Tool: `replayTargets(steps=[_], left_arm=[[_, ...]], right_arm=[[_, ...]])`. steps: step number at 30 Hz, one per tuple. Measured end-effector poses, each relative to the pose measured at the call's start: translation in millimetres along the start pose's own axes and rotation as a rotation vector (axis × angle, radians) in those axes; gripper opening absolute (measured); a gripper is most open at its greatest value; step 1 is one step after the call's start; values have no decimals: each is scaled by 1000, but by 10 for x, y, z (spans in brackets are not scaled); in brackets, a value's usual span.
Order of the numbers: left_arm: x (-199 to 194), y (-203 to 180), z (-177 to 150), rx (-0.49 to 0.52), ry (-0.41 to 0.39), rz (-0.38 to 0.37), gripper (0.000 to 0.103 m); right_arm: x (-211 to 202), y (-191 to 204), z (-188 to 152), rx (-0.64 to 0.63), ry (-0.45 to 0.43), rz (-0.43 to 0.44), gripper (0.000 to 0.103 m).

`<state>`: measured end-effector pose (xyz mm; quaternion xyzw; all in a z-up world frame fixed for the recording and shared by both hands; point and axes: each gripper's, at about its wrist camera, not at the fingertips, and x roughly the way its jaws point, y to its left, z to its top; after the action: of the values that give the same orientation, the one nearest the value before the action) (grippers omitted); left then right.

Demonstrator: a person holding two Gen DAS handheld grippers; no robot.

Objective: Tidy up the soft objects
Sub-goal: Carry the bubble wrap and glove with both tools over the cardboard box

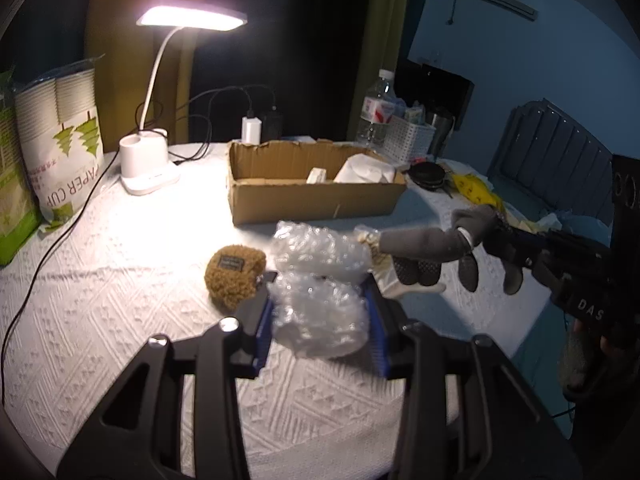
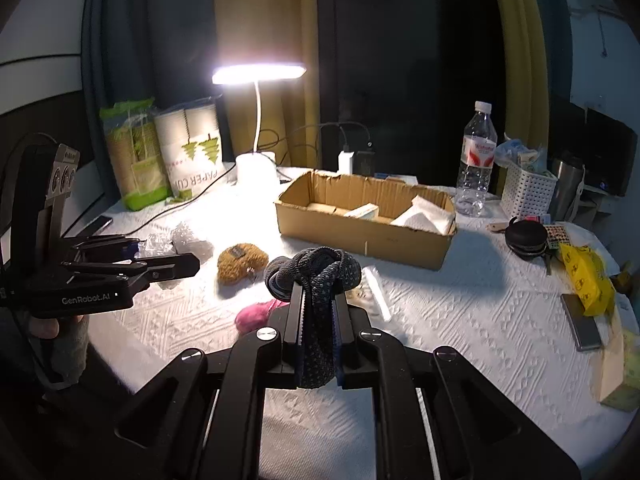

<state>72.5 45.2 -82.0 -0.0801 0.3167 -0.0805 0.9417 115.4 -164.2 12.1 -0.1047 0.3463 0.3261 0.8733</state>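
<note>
My left gripper (image 1: pixel 320 296) is shut on a crumpled wad of clear bubble wrap (image 1: pixel 320 320), held above the white textured tablecloth (image 1: pixel 120 280). A brown fuzzy pouch (image 1: pixel 234 276) lies just left of it. My right gripper (image 2: pixel 319 294) is shut on a dark grey knitted glove (image 2: pixel 316 268), whose bunched fingers bulge past the fingertips. In the left wrist view the same glove (image 1: pixel 440 244) hangs from the right gripper (image 1: pixel 496 226). A pink fuzzy item (image 2: pixel 256 314) lies on the cloth below the glove. An open cardboard box (image 1: pixel 312 200) stands behind, with white items inside.
A lit desk lamp (image 1: pixel 148 168) with cables stands at the back left, beside bags of paper cups (image 1: pixel 64 136). A water bottle (image 2: pixel 476 160), a white basket (image 2: pixel 526 192), a black round case (image 2: pixel 526 236) and a yellow bag (image 2: pixel 584 280) crowd the right side.
</note>
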Motion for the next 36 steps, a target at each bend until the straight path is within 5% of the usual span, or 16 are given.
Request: replayTargets(steps=[36], left_arm=[[731,-10,1070,54,-72,50,41]], right_arm=[[533,-1029,814,66,-111,-34,12]])
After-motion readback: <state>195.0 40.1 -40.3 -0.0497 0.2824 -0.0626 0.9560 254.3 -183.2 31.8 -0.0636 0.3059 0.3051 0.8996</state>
